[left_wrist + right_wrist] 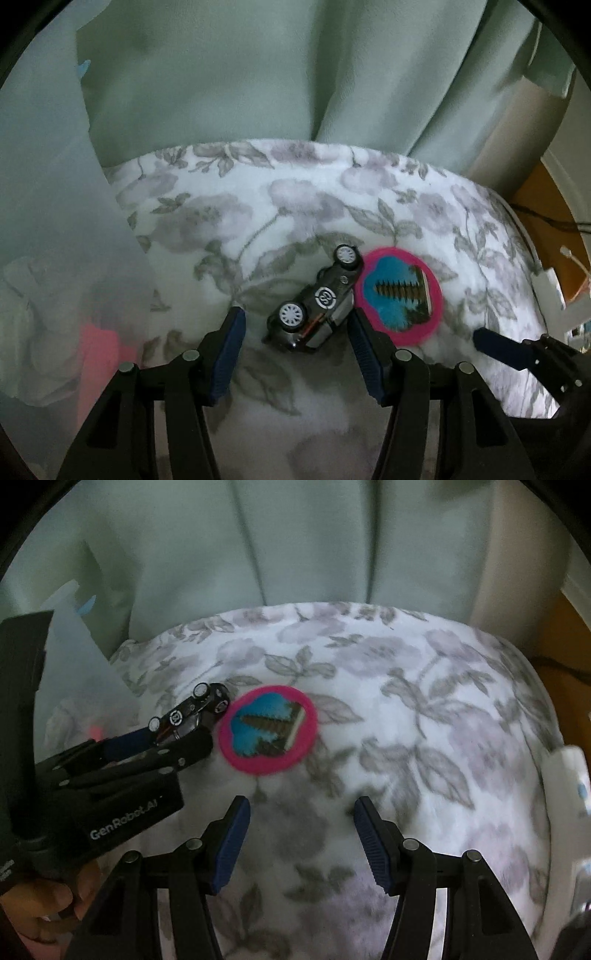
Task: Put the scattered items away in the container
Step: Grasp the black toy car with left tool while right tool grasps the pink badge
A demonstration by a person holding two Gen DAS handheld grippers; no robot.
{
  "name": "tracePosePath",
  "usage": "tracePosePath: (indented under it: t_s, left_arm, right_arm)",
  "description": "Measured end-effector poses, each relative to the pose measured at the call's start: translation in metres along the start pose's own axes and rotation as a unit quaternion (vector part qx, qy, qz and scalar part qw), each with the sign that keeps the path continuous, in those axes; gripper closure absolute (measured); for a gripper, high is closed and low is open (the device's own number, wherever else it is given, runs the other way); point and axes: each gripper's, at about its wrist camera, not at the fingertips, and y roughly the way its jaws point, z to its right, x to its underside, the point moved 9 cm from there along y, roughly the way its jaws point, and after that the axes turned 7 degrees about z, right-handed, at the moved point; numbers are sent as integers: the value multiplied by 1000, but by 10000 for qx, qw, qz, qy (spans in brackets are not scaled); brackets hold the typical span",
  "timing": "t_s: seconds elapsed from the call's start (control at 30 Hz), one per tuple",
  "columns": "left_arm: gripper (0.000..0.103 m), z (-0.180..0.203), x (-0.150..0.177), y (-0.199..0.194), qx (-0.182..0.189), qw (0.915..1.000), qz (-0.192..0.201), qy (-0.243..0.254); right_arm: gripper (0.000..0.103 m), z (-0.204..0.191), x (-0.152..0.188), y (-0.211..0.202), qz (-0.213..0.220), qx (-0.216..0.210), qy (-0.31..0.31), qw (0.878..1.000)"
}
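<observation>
Two scattered items lie touching on the floral fleece blanket (229, 206): a small dark grey toy car (314, 306) tipped on its side and a round pink-rimmed disc with a blue centre (400, 295). I have the left hand-held gripper (295, 325) spread around the car, pads not pressing yet, to lift it. My right hand-held gripper (301, 812) hangs spread and empty short of the disc. The translucent plastic container (55, 221) waits at left.

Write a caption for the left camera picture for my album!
Open left tongs straddle a toy car lying on its side beside a pink disc.
</observation>
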Motion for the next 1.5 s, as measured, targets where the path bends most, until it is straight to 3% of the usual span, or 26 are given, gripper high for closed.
tracePosePath:
  t_s: [0.1,0.27,0.5,1.0,1.5]
  left_arm:
    - [55,2,-3,4,54,10000,17,36]
    - [56,-1,-6,4,58,9999,99,-85]
    - [56,-20,3,-3,-439,9983,61,-382]
    - [56,-26,5,-5,-442,9971,179,-589]
    - [56,-25,6,-6,-414,9970,115,-637]
  right_arm:
    - [39,-3,-5,6,18,-17,-100,9999]
    - [38,-7,-13,13,91,-39,-221,9997]
    - [34,-14,-21,21,193,-105,-433,9988]
    - [28,-28,-34,40,471,-159,-1191,9916]
    - [28,-30,-35,43,487,-131,-1181,9917]
